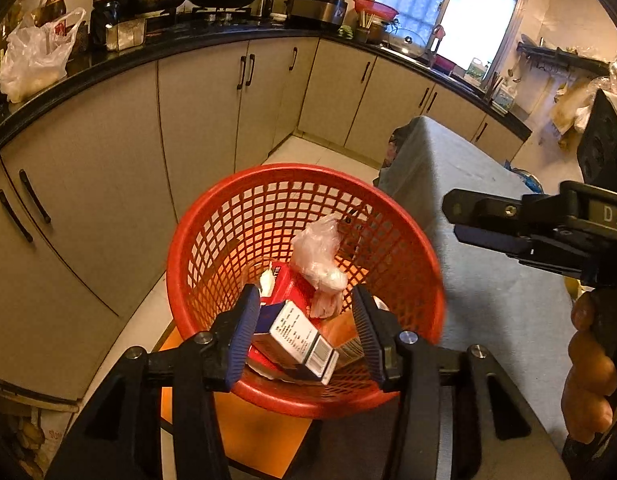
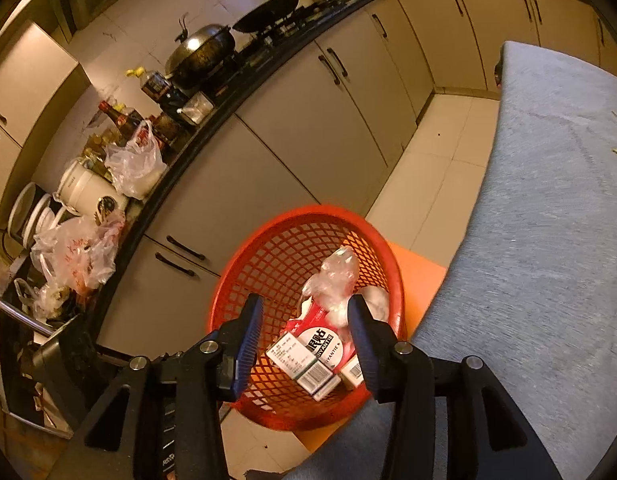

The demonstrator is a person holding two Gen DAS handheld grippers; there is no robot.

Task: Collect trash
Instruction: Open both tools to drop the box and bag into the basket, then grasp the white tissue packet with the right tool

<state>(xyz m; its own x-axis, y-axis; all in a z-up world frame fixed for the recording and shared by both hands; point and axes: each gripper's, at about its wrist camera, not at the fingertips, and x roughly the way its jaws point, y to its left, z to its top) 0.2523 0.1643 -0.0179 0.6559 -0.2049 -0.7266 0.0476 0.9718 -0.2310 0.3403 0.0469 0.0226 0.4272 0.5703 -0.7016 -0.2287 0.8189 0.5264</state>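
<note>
We held both sets of jaws part open and empty above the red basket [image 1: 212,240]. Beyond and below the left gripper [image 1: 306,330] lay a crumpled plastic bag [image 1: 320,252], a red packet [image 2: 320,340] and 2 small boxes [image 2: 304,364]. We judged it all light; the bag soft and slippery, best pinched at its bunched top, the boxes stiff, gripped across flat sides. The right gripper [image 2: 304,330] hovered likewise.

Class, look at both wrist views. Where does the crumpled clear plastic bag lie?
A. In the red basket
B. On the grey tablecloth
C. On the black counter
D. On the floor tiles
A: the bag lies inside the red basket, on top of the cartons, and the right wrist view shows it there too.
</note>
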